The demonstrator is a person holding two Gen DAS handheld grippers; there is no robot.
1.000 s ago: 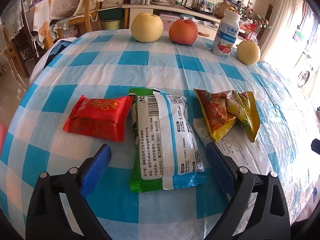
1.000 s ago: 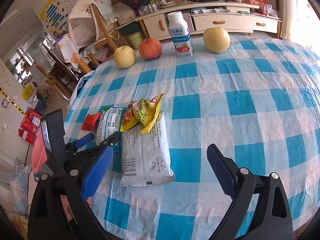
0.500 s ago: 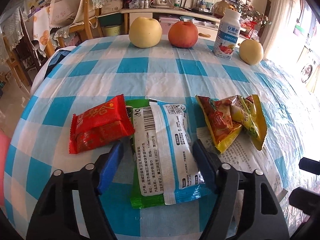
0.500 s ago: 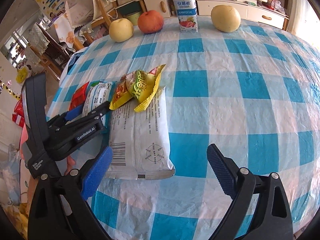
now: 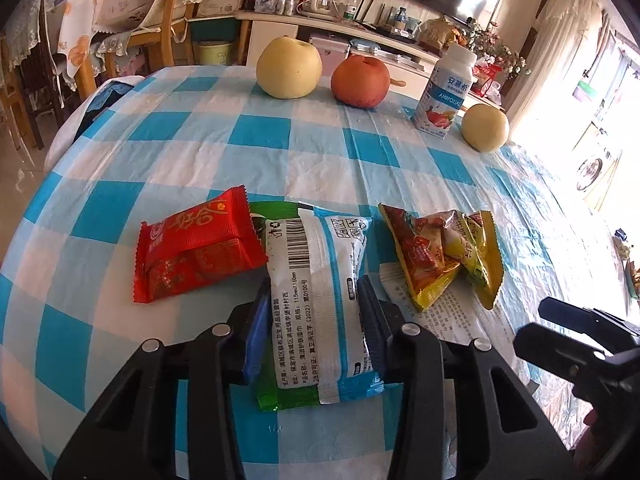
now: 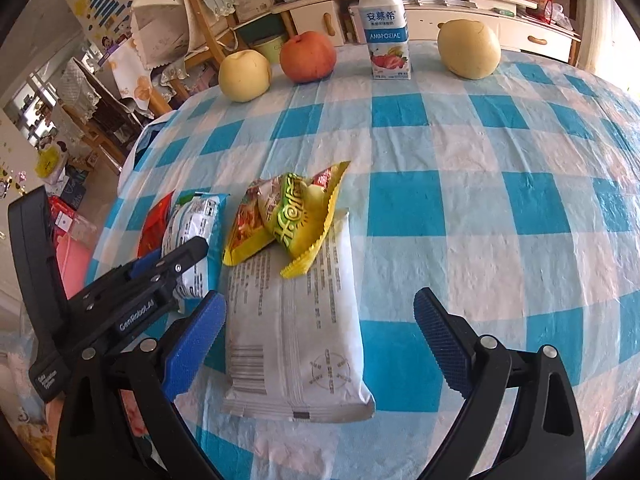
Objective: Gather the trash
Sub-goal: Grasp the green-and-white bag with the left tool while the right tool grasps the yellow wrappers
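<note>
The wet-wipe packet [image 5: 316, 292], white and blue with a barcode and a green edge beneath it, lies on the checked surface [image 5: 256, 136] and sits between the blue pads of the left tool [image 5: 314, 320], which is clenched on its two long sides. In the right wrist view the same packet [image 6: 192, 236] shows beside the left tool's black frame. Touching its left edge is a red wrapper [image 5: 192, 252], lying flat. To the packet's right a crumpled yellow and red snack bag [image 5: 444, 252] rests on the far end of a long white wrapper [image 6: 292, 328]. The right tool [image 6: 320, 340] hovers released, its pads spread wide on either side of the near end of that white wrapper, touching nothing. At the far edge of the surface stand a pale pear [image 5: 289, 68], a red apple [image 5: 360, 82], a yogurt drink bottle [image 6: 384, 28] and a second pear [image 6: 468, 48], all in a row and well apart from the wrappers. Chairs draped with cloth [image 6: 168, 32] and a cluttered sideboard [image 6: 460, 8] stand behind.
</note>
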